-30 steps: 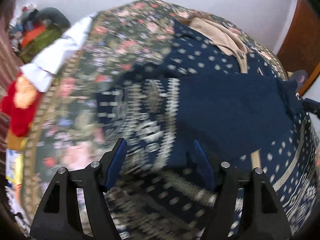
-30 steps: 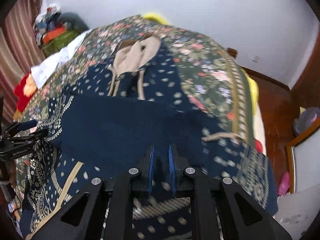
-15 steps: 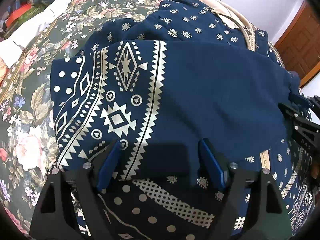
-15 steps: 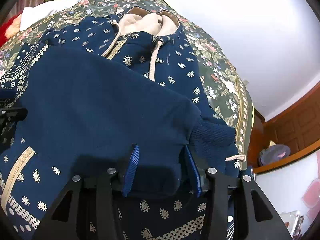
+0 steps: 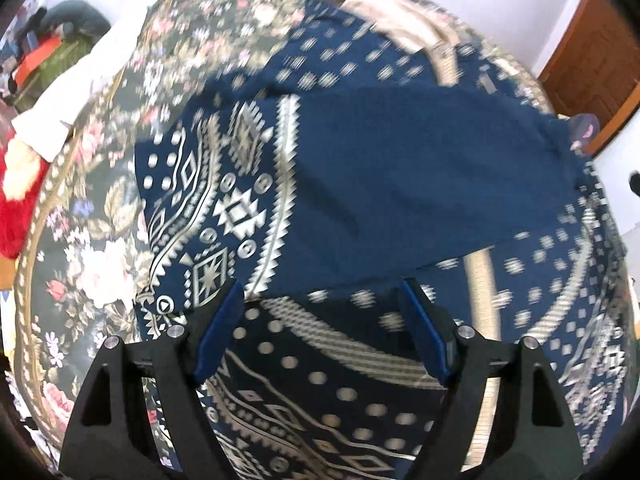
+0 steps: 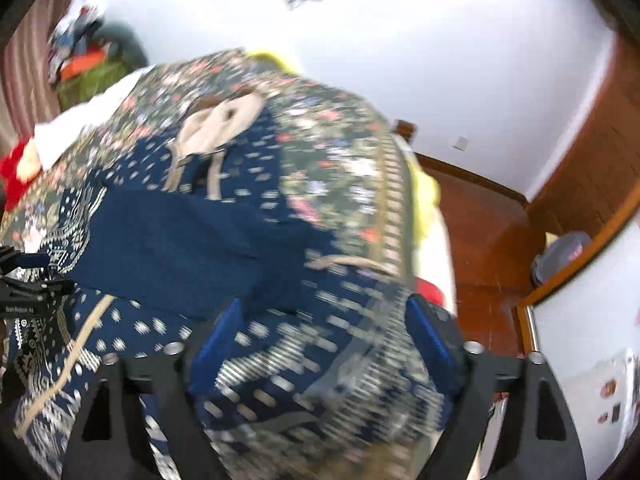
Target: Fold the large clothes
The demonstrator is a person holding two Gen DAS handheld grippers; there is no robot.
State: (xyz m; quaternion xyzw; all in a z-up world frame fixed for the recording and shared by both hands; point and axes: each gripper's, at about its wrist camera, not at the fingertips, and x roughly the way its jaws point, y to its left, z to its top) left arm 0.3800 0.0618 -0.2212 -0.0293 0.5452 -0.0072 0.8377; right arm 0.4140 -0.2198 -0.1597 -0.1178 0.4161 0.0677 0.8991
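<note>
Two grippers hover over one big navy hoodie (image 5: 420, 168) spread on a floral bedspread (image 5: 100, 248). The left gripper (image 5: 320, 332) has its blue pads well apart with nothing between them; the cloth lies below and ahead of its fingertips. The right gripper (image 6: 320, 340) is opening its jaws, and no fabric sits between its pads (image 6: 430, 338) either, though blur makes the lower hem hard to read. The left gripper (image 6: 28, 280) also shows at the far left edge of the right wrist view.

Ahead of both grippers a plain navy sleeve (image 6: 172, 240) lies folded across the chest, running from left to right. Beyond it, farther from the fingertips, sits the beige-lined hood (image 6: 224, 120) with two pale drawstrings. Nearest the left gripper the body carries cream geometric bands, dots and diamonds.

The garment looks like thick, soft fleece knit: floppy, fairly weighty for clothing, not slippery and not fragile. It will sag and drag on the bedspread if it is lifted from one point, so the better hold is probably at two places along the ribbed hem or at the outer side edges, pinching both layers together. The bedspread is a smoother printed weave with a striped gold border. It should let the hoodie slide a little.
</note>
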